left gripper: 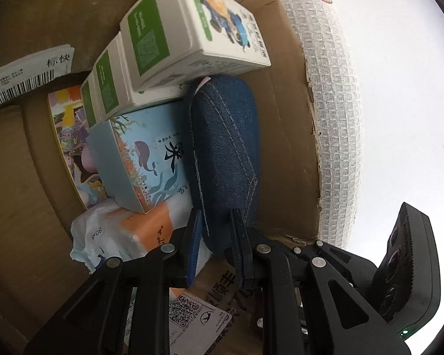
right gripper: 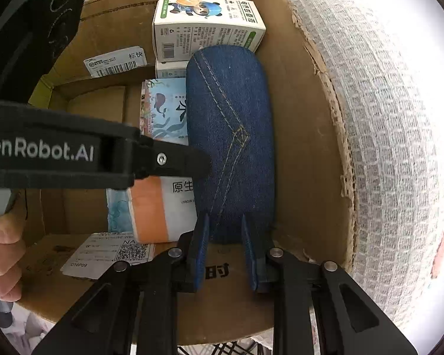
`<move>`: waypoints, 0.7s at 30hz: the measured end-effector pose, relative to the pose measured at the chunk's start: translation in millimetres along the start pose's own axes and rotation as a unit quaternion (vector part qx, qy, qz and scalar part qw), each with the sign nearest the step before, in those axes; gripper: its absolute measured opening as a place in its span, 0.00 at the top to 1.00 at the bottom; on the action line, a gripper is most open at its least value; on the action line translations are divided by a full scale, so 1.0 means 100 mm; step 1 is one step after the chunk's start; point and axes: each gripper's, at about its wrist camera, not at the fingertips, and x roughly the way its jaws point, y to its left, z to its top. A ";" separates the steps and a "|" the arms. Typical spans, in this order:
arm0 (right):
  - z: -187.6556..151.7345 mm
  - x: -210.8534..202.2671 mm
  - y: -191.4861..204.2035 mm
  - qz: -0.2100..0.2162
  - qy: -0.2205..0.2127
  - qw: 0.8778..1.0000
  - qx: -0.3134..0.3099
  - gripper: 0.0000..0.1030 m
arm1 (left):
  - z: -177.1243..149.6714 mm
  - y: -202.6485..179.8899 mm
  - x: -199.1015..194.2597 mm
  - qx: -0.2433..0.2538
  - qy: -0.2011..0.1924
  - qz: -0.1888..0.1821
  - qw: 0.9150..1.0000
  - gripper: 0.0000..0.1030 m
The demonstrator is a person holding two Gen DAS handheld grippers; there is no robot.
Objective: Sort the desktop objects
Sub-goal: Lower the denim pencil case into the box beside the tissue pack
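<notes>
The oblong blue denim case lies inside the brown cardboard box, beside the white-and-green cartons and the orange tissue pack. The left gripper and right gripper both clamp its near end, jaws narrowly parted.

Between the right tongs lies a case of rough blue denim with pale stitching. Beside it, smooth printed card boxes and a glossy plastic tissue pack sit in a matt brown cardboard box.
</notes>
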 end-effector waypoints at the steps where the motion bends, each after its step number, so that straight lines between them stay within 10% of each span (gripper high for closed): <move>1: -0.01 -0.01 0.00 0.000 0.000 1.000 0.001 0.81 | -0.01 -0.01 -0.02 0.004 -0.003 0.002 1.000 0.80; 21: 0.33 -0.26 -0.12 -0.048 -0.137 0.987 0.063 0.81 | -0.03 0.24 -0.24 -0.057 -0.030 -0.039 0.997 0.74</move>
